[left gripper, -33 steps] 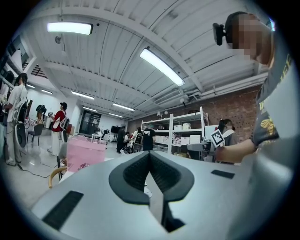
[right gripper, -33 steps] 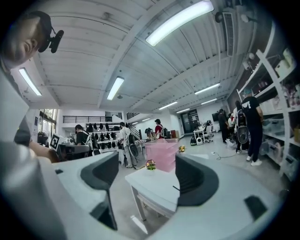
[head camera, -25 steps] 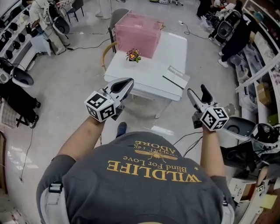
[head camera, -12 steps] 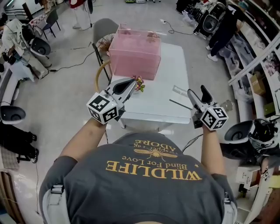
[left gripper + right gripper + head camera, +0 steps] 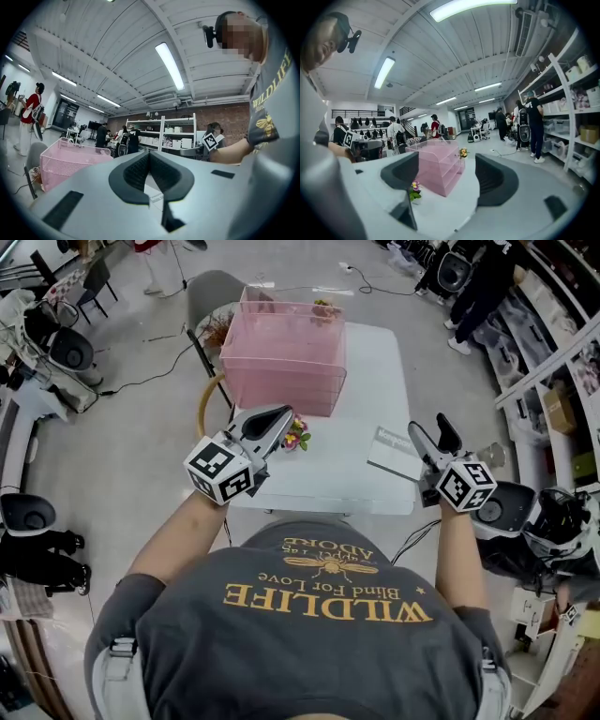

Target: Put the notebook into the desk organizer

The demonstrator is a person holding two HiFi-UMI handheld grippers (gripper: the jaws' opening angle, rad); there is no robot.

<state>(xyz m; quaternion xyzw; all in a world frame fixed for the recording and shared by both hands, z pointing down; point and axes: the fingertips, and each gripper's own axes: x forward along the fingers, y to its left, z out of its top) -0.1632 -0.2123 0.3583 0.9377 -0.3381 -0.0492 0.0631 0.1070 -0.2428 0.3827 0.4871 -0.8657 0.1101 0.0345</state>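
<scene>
The pink see-through desk organizer (image 5: 281,357) stands at the table's far left; it also shows in the left gripper view (image 5: 65,161) and the right gripper view (image 5: 438,168). The grey notebook (image 5: 394,454) lies flat near the table's front right edge. My right gripper (image 5: 427,429) hovers just right of the notebook, jaws open and empty (image 5: 450,180). My left gripper (image 5: 274,418) is held over the table's front left edge near a small flower pot (image 5: 297,435), jaws shut on nothing (image 5: 149,161).
The white table (image 5: 370,362) has a second flower pot (image 5: 325,308) behind the organizer. A grey chair (image 5: 211,292) stands at the far left corner. Shelving (image 5: 562,362) and round black equipment (image 5: 506,507) crowd the right side. People stand further off.
The table has come closer and now lies just below both grippers. The right gripper has ended up beside the notebook. Both jaws keep their states.
</scene>
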